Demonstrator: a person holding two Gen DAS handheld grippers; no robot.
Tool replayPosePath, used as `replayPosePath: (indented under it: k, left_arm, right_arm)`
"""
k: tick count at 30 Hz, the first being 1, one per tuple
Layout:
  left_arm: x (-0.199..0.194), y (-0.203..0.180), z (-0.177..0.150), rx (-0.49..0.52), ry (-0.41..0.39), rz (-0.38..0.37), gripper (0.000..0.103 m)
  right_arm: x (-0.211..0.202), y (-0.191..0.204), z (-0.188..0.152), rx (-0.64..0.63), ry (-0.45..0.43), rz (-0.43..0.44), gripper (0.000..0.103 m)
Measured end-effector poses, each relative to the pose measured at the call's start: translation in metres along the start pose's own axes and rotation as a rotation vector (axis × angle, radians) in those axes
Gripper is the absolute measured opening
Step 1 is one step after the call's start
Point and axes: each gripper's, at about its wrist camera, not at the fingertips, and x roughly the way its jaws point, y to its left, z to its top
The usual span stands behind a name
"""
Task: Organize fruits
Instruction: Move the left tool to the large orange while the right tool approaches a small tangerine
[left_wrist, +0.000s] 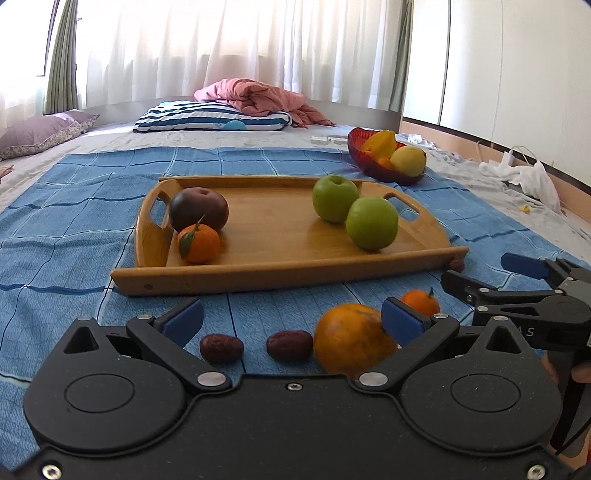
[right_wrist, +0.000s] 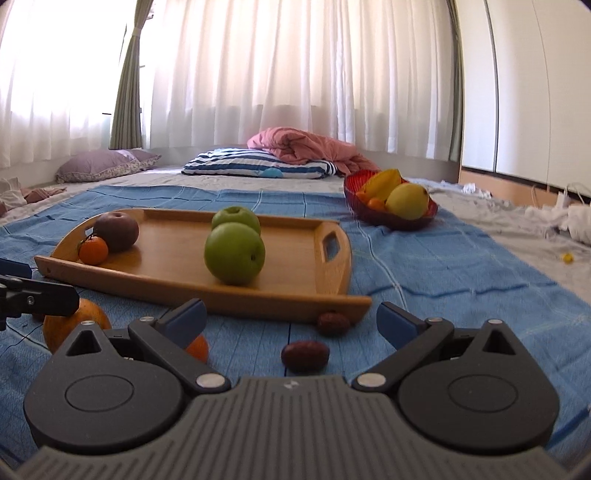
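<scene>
The task is judged to be partly done. On the wooden tray (left_wrist: 280, 236), which lies on the blue cloth (left_wrist: 74, 221) spread over the bed, four fruits are found: a dark brown fruit (left_wrist: 198, 208) and a small leafed mandarin (left_wrist: 199, 243), touching each other at the tray's left end, and two green apples (left_wrist: 354, 212), touching each other towards its right end. A red bowl (left_wrist: 373, 166), set on the cloth beyond the tray's far right corner, is seen to hold yellow and orange fruit. Left on the cloth, along the tray's near edge, are a large orange (left_wrist: 351, 343), a second small mandarin (left_wrist: 421, 301) just behind it, two red dates (left_wrist: 255, 347) beside the orange, a third date (right_wrist: 306, 355) further right, and a fourth date (right_wrist: 333, 323) touching the tray's near right corner. The left gripper (left_wrist: 291, 321) is held low over the cloth with its jaws spread wide and nothing between its pads; the large orange lies just inside its right finger. The right gripper (right_wrist: 291, 321) is likewise spread and empty, with the third date lying on the cloth between its fingers, untouched. Six loose pieces are therefore judged outstanding, and no piece is in hand.
</scene>
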Motion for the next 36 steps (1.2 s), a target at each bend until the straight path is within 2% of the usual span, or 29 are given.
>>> replayPosePath:
  k: [6, 14, 17, 21, 25, 32, 36]
  left_arm:
    - [-0.009, -0.004, -0.005, 0.005, -0.009, 0.018, 0.103]
    - [-0.013, -0.017, -0.014, 0.079, -0.004, 0.015, 0.100]
    - [-0.011, -0.022, -0.016, 0.094, 0.011, 0.005, 0.089]
    - [-0.013, -0.026, -0.016, 0.094, 0.025, -0.035, 0.070]
    - [-0.013, -0.028, -0.016, 0.086, 0.034, -0.063, 0.058]
    - [-0.007, -0.028, -0.011, 0.060, 0.050, -0.093, 0.051]
    - [-0.004, -0.027, -0.010, 0.038, 0.056, -0.101, 0.049]
  right_arm:
    - [-0.002, -0.001, -0.010, 0.033, 0.015, 0.009, 0.103]
    - [-0.010, 0.014, -0.016, -0.031, -0.002, 0.012, 0.103]
    - [-0.011, 0.017, -0.016, -0.045, -0.006, 0.019, 0.103]
    - [-0.011, 0.020, -0.017, -0.053, 0.007, 0.047, 0.103]
    - [-0.008, 0.026, -0.021, -0.072, 0.025, 0.069, 0.103]
    - [-0.006, 0.030, -0.019, -0.067, 0.035, 0.160, 0.100]
    - [-0.003, 0.034, -0.019, -0.062, 0.051, 0.202, 0.088]
